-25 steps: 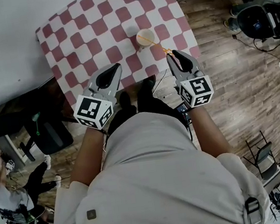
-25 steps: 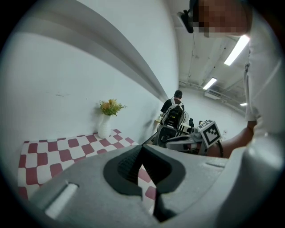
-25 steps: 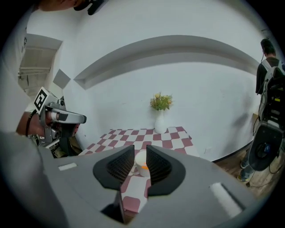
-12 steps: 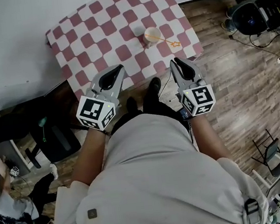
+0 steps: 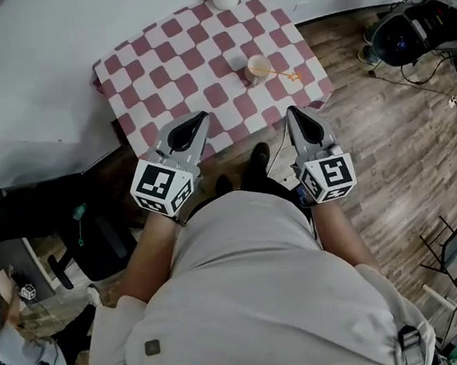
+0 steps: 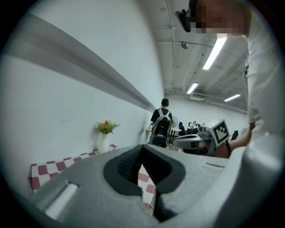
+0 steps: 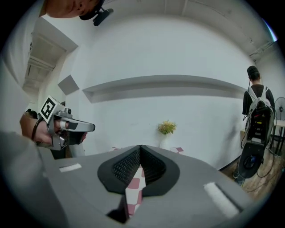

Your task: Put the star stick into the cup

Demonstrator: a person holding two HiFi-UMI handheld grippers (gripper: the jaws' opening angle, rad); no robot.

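Star stick [image 5: 285, 73] slants rightward from the cup [image 5: 259, 67], star end outward; if its other end is inside, I cannot tell. The cup lies ahead of the right gripper [image 5: 294, 112], which is nearer to it than the left gripper [image 5: 195, 120]. Both are closed and empty.

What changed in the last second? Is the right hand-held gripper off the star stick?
Yes. The right hand-held gripper had its tips at the star stick a second ago and has pulled back off the table. The left hand-held gripper drew back too, as the person backs away. Both are shut and hold nothing. Unchanged: the stick leans in the cup, star end out to the right.
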